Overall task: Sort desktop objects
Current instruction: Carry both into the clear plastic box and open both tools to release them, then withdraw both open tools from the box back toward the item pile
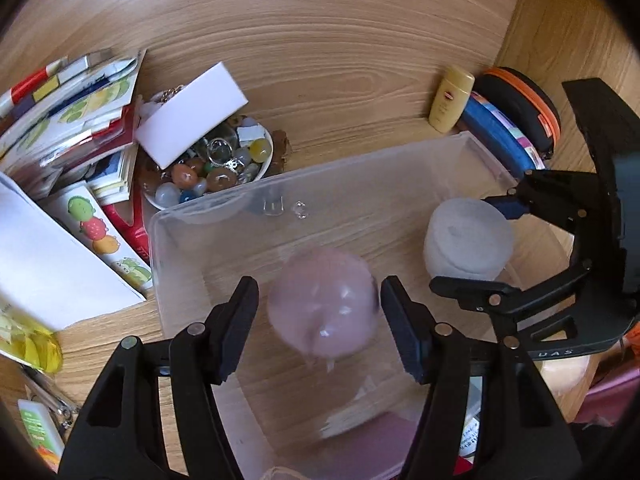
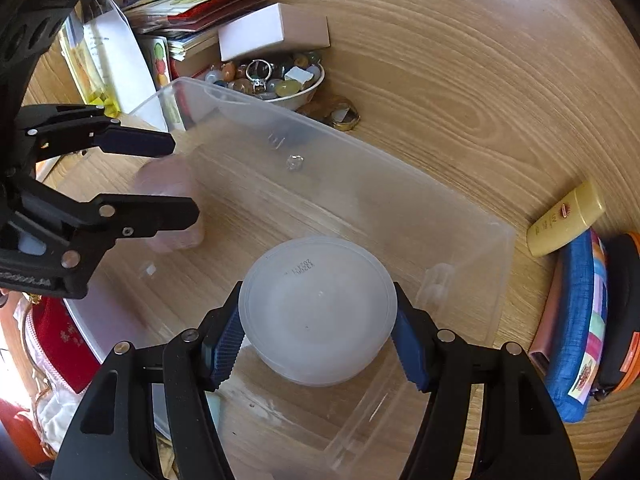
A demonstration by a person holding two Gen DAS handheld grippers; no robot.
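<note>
A clear plastic bin [image 1: 360,160] [image 2: 400,200] lies on the wooden desk. My left gripper [image 1: 320,320] [image 2: 184,179] is shut on a frosted pink jar [image 1: 324,308] [image 2: 168,180], held low inside the bin's left part. The pink jar looks hazy, and only slim gaps show beside the pads. Over the bin's right part, my right gripper [image 2: 320,336] [image 1: 464,242] is shut on a frosted white jar [image 2: 316,304] [image 1: 468,236]. Its blue pads press both sides of the jar, whose flat end carries a printed code and faces the camera.
Behind the bin stand a bowl of coloured beads [image 1: 208,176] [image 2: 280,80], a white box [image 1: 192,112] and a pile of booklets [image 1: 68,112]. A yellow bottle [image 1: 450,98] [image 2: 564,220], a blue pouch [image 2: 576,328] and a black and orange case [image 1: 520,104] lie at its right.
</note>
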